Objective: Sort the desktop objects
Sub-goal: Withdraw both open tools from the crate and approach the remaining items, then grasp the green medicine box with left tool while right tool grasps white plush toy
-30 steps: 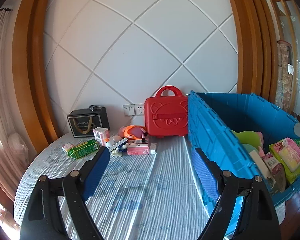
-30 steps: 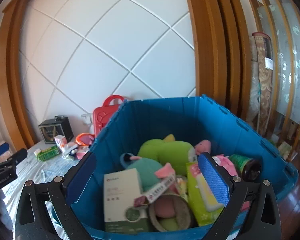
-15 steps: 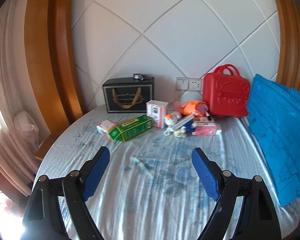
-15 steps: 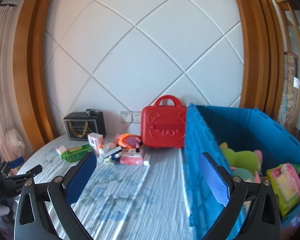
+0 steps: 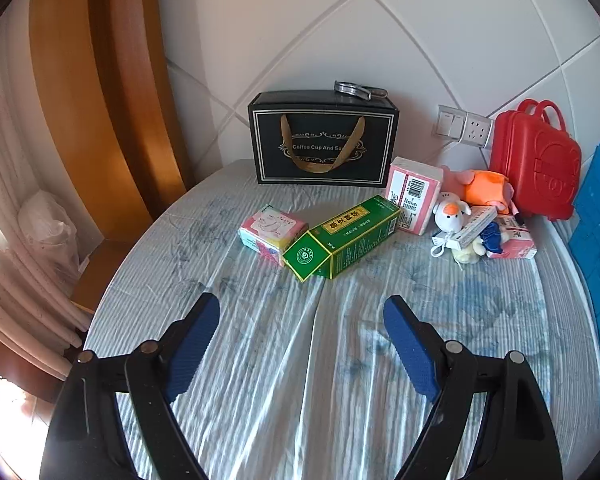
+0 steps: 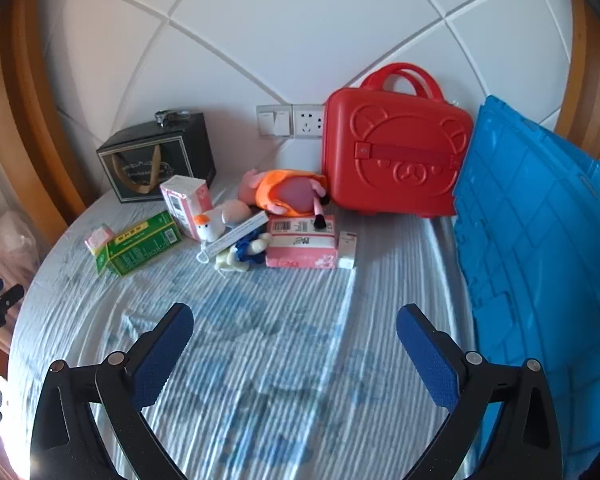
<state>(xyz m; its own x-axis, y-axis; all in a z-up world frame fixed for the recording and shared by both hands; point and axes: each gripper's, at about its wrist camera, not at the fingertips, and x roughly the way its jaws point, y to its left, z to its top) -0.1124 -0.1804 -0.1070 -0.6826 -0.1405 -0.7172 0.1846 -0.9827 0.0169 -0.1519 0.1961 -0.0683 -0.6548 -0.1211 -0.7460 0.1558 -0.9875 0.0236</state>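
Both grippers hanging wide open and empty over the striped cloth (image 5: 300, 360), left gripper (image 5: 302, 320) lining up on the green box (image 5: 342, 238) lying flat mid-table touching the pink pack (image 5: 272, 232); I'd be straddling its narrow sides, clearing the pack.

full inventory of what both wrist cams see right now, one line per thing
long green cardboard box: 1, green and yellow, lying left of the heap
small pink tissue pack: 1, pink, touching the green box's left side
upright pink carton: 1, pink and white, behind the green box
flat pink box: 1, pink, front of the heap
white plush duck: 1, white, mid-heap
pink pig plush in orange: 1, beside the case
red bear-face plastic case: 1, at the wall
black gift bag: 1, black and gold, back left
blue plastic crate: 1, right edge
striped tablecloth: 1, pale blue
left gripper: open, empty
right gripper: open, empty
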